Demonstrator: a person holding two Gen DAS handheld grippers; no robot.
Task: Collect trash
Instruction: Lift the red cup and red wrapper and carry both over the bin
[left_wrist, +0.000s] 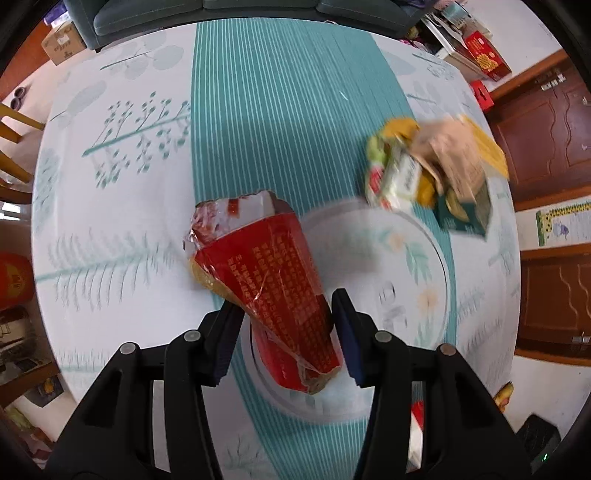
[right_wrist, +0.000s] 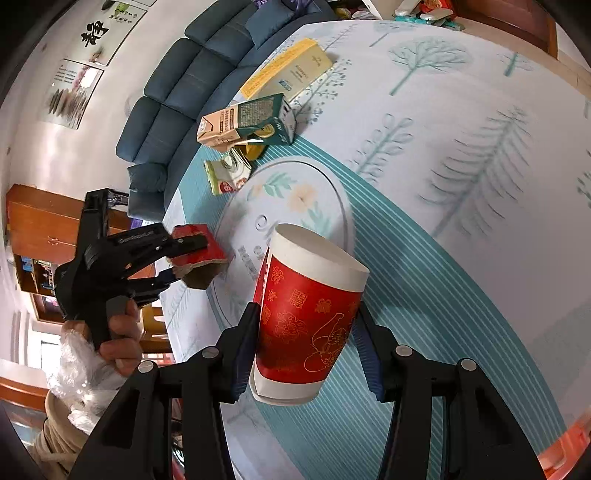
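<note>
Cup (right_wrist: 310, 321) sits clamped across its red wall in the right gripper (right_wrist: 306, 332), clear of the table (right_wrist: 461, 155), so it can travel straight to a bin. Left gripper (left_wrist: 284, 332) straddles the red packet (left_wrist: 266, 273), pads at both sides; whether they press yet, cannot tell. Cartons (right_wrist: 247, 123) and flattened wrapper (right_wrist: 227, 177) lie by the round mat (right_wrist: 332, 192), uncollected.

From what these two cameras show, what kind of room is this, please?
Most likely a living or dining room in a home. A blue sofa stands just beyond the round table with its tree-print cloth, framed calligraphy hangs on the wall, and wooden cabinets line one side.
</note>
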